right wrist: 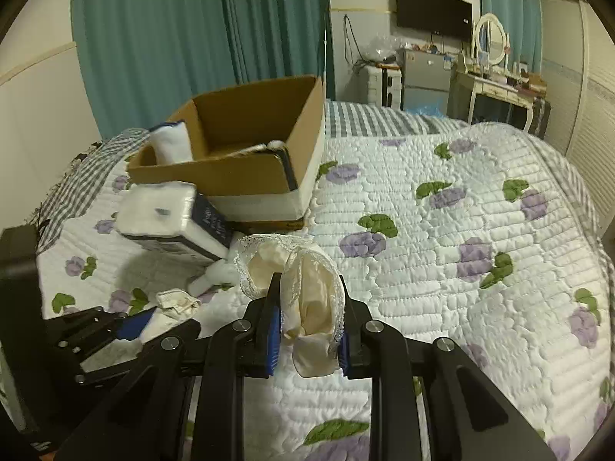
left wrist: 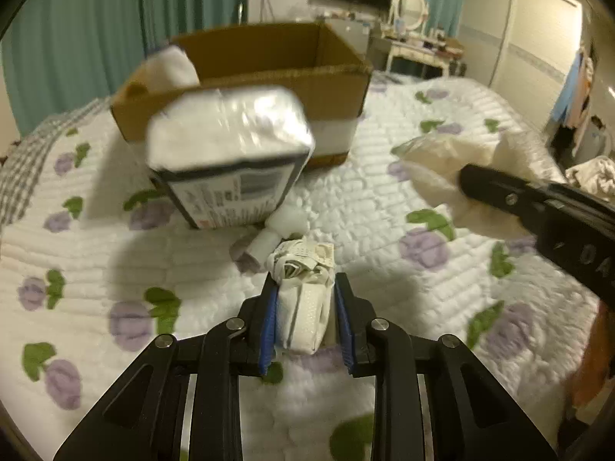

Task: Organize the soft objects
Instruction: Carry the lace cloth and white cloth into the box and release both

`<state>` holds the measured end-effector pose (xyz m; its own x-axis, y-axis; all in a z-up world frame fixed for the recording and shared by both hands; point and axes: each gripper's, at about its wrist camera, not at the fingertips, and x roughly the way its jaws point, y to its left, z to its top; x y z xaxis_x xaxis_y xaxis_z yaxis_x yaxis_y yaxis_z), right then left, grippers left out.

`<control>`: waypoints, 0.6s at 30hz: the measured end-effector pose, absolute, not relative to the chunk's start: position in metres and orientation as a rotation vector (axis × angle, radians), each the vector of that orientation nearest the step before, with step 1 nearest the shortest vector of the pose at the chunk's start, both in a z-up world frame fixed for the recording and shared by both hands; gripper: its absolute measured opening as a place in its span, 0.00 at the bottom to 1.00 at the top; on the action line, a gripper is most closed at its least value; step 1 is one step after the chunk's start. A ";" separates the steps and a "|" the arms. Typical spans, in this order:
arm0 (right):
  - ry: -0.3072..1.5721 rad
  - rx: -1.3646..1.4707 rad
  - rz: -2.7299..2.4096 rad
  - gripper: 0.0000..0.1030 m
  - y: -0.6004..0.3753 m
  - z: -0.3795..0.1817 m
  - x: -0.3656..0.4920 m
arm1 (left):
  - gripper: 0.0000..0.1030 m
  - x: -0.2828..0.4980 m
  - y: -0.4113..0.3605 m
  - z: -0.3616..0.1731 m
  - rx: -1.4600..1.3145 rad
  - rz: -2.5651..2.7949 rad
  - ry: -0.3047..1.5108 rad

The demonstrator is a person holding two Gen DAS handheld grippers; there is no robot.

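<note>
My left gripper (left wrist: 305,292) is shut on a crumpled white cloth bundle (left wrist: 303,269) just above the bed; it also shows in the right wrist view (right wrist: 175,301). My right gripper (right wrist: 309,299) is shut on a cream lace-trimmed cloth (right wrist: 307,280), seen from the left wrist as pale fabric (left wrist: 449,157). A wrapped white tissue pack (left wrist: 226,153) leans tilted in front of the open cardboard box (left wrist: 338,77). A white soft pack (left wrist: 173,65) stands in the box's left corner. A small white roll (left wrist: 265,244) lies by the tissue pack.
The bed has a white quilt with purple flowers (right wrist: 461,230). A checked blanket (right wrist: 77,176) lies at the left. Teal curtains, a television, a dressing table and a wardrobe stand beyond the bed. A flat dark-edged item (right wrist: 269,150) lies inside the box.
</note>
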<state>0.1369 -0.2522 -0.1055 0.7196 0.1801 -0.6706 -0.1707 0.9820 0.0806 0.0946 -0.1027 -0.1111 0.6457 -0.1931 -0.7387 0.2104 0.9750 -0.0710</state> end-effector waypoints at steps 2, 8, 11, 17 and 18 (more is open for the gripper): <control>0.728 0.003 0.191 0.22 -0.249 -0.099 0.128 | 0.26 0.083 -0.100 -0.096 0.035 -0.232 0.812; 0.649 -0.012 0.208 0.22 -0.235 -0.058 0.101 | 0.26 0.062 -0.091 -0.043 0.073 -0.218 0.707; 0.595 -0.023 0.220 0.22 -0.227 -0.030 0.093 | 0.26 0.059 -0.088 -0.017 0.078 -0.220 0.657; 0.515 -0.042 0.256 0.22 -0.214 0.019 0.098 | 0.26 0.076 -0.082 0.034 0.118 -0.211 0.549; 0.504 -0.045 0.263 0.22 -0.211 0.026 0.102 | 0.26 0.084 -0.080 0.040 0.121 -0.214 0.537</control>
